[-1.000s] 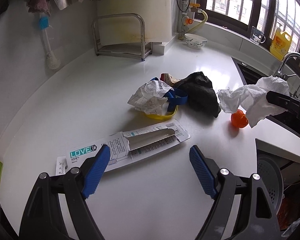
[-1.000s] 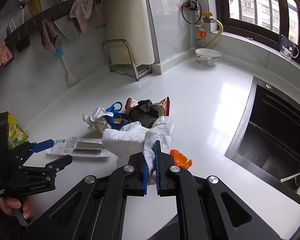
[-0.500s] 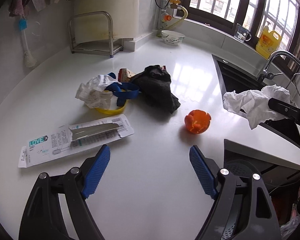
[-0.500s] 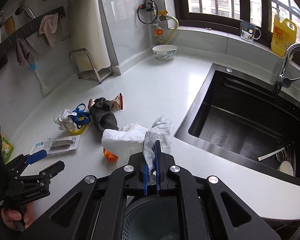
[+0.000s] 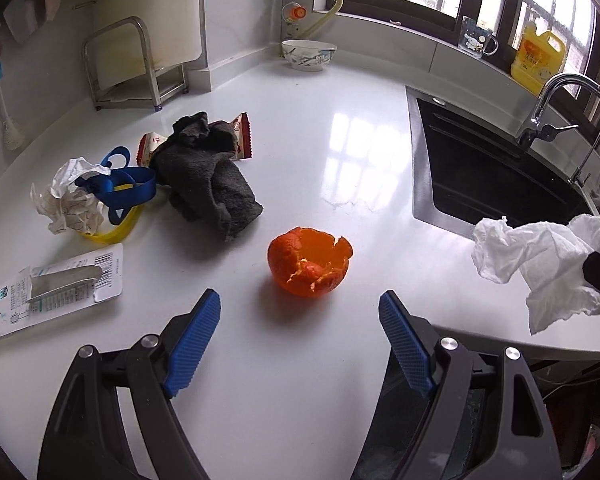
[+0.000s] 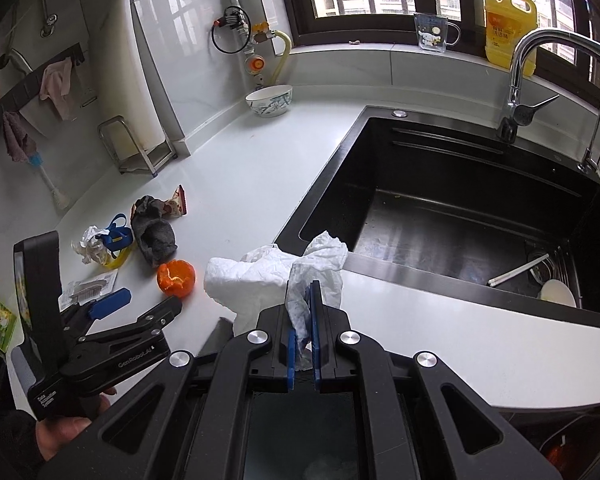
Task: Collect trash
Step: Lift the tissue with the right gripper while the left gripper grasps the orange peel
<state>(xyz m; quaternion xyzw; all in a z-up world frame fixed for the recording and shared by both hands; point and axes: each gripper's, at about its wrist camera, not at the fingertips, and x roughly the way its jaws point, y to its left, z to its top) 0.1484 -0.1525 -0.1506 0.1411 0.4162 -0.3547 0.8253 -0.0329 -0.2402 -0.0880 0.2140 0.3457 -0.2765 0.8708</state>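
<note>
- Right gripper (image 6: pixel 303 336): blue-padded fingers (image 6: pixel 291 350) pinched together on a crumpled white paper tissue (image 6: pixel 274 278); the tissue sticks up and forward from between the pads, held in the air at the front edge of the white table (image 6: pixel 440 332), beside the near rim of the black sink (image 6: pixel 460 216)
- Left gripper (image 5: pixel 300 340): fingers (image 5: pixel 196 340) spread wide, nothing between them, hovering low over the table; the same tissue shows at the right edge of the left wrist view (image 5: pixel 540 256)
- Hollow orange peel cup (image 5: pixel 309 261): sits upright on the table just ahead of the left gripper, roughly centred on the gap between its fingers, not touched
- Flat torn blister card with "LOVE" label (image 5: pixel 52 288): lies on the table to the left of the peel
- Farther back, a cluster: crumpled printed white paper (image 5: pixel 70 200), blue ribbon loops (image 5: pixel 120 184) over a yellow ring (image 5: pixel 116 228), dark grey rumpled cloth (image 5: pixel 208 180) lying partly over a red-and-white snack wrapper (image 5: pixel 242 136)
- Far end of table: white patterned bowl (image 5: pixel 308 54) near the wall corner, metal rack (image 5: pixel 140 64) to its left
- Window ledge: clear printed mug (image 6: pixel 434 32), yellow jug (image 6: pixel 508 26); chrome tap (image 6: pixel 520 80) behind the sink
</note>
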